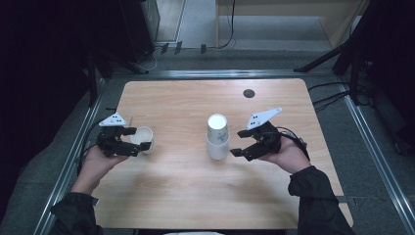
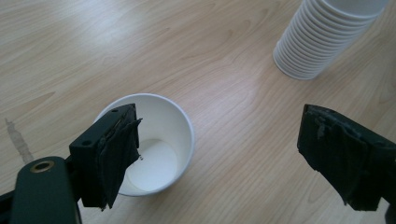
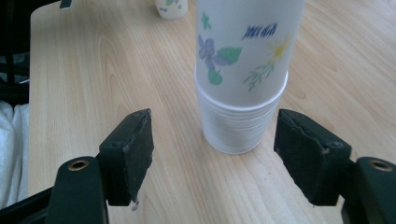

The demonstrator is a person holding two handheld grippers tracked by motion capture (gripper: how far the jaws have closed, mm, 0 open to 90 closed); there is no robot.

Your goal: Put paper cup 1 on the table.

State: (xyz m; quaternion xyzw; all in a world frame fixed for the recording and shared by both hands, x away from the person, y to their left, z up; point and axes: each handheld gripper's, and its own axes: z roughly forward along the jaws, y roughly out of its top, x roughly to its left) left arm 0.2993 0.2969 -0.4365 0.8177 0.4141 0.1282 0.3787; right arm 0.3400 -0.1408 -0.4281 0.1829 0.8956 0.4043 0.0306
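Note:
A tall stack of white paper cups [image 1: 218, 137] stands at the middle of the wooden table [image 1: 195, 191]; its top cup has a flower print [image 3: 240, 70]. A single white cup [image 1: 145, 134] stands upright and empty to the left [image 2: 159, 140]. My left gripper [image 1: 138, 139] hovers open at that cup [image 2: 222, 123], one finger [image 2: 109, 154] over its near rim and the other far off to the side. My right gripper [image 1: 236, 142] is open just right of the stack, whose base lies a little beyond its two spread jaws [image 3: 215, 126]. Nothing is held.
A round black grommet [image 1: 249, 93] sits in the table's far right part. Metal rails [image 1: 377, 152] run along both sides, with cables [image 1: 333, 98] and dark stands beyond. The single cup [image 3: 173, 7] shows far behind the stack in the right gripper view.

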